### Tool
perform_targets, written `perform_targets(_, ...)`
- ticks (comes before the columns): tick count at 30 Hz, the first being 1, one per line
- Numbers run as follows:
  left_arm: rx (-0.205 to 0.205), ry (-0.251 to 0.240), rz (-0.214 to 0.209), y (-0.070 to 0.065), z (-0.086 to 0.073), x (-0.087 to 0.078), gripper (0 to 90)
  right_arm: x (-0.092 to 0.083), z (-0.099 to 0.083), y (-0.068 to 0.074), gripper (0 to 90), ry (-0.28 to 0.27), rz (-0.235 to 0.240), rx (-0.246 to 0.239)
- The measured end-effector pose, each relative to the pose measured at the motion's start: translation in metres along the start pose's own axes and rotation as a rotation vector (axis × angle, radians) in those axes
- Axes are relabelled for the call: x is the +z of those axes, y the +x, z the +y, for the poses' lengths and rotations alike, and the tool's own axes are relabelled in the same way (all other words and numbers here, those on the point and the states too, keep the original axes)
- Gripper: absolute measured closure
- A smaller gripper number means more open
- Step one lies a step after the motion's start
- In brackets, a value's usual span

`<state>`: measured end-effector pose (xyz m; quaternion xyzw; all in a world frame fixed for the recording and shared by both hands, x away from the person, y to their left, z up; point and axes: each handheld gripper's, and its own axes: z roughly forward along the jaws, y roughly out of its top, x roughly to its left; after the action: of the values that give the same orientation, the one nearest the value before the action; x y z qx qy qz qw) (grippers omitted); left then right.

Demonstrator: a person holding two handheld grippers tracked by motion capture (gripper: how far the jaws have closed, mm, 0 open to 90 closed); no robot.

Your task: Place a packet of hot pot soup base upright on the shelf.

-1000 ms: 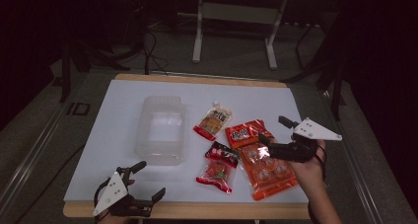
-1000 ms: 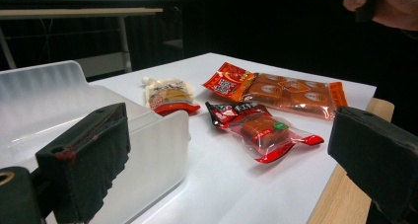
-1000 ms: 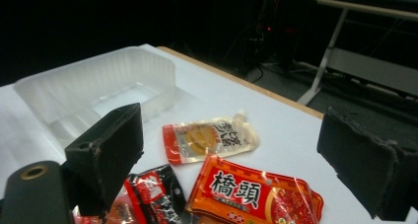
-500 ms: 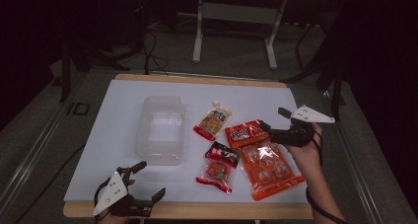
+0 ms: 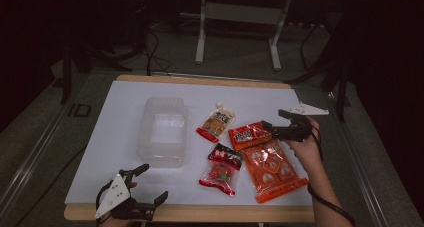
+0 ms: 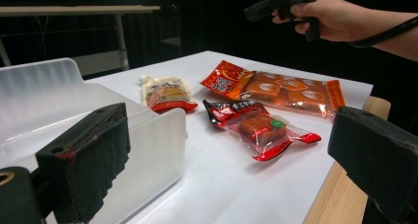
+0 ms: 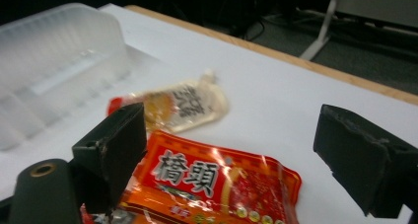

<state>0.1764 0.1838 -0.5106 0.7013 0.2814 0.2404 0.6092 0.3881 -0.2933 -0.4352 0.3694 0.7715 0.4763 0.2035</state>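
A clear plastic container [image 5: 163, 132] sits open-topped on the white table [image 5: 125, 102], left of centre, and its frosted floor shows bare, with none of the packets inside it. To its right lie four snack packets: a pale pouch with a red bottom edge [image 5: 216, 123] just beside the container, a small red-orange packet with white characters [image 5: 248, 134], a large clear-and-orange packet of round pieces [image 5: 273, 169] whose top edge the small one overlaps, and a red-trimmed clear packet holding a dark block [image 5: 222, 169] nearest the front edge. The right gripper [image 5: 272, 128] hovers just above the right end of the small red-orange packet, jaws spread wide on either side of it with nothing between them. The left gripper [image 5: 150, 187] rests at the front-left edge of the table, near the container's front corner, its jaws wide apart too and holding nothing.
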Motion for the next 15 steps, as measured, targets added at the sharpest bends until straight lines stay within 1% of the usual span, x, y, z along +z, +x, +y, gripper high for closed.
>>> perform_targets(1,0.0,0.0,0.0,0.0,0.0,0.0,3.0,0.0,0.0,0.0,13.5,0.0,0.0,0.0)
perform_targets(2,0.0,0.0,-0.001,0.0,0.0,0.0,3.0,0.006,-0.004,-0.004,13.6,0.023,0.004,0.004)
perform_targets(6,-0.003,0.001,-0.001,0.0,0.0,0.0,3.0,0.017,-0.012,-0.009,14.5,0.051,0.013,0.018)
perform_targets(7,-0.003,0.002,-0.001,0.0,0.0,0.001,3.0,0.02,-0.014,-0.01,14.5,0.059,0.007,0.019)
perform_targets(10,-0.003,0.004,-0.003,0.0,-0.001,0.001,3.0,0.027,-0.022,-0.016,15.0,0.084,0.009,0.037)
perform_targets(11,-0.003,0.006,-0.003,0.0,-0.001,0.001,3.0,0.029,-0.025,-0.018,16.4,0.096,0.013,0.049)
perform_targets(14,-0.001,0.008,-0.004,0.0,-0.001,0.002,3.0,0.035,-0.033,-0.023,17.7,0.131,0.007,0.067)
perform_targets(15,-0.001,0.008,-0.004,0.0,-0.001,0.002,3.0,0.036,-0.036,-0.024,17.8,0.146,-0.006,0.06)
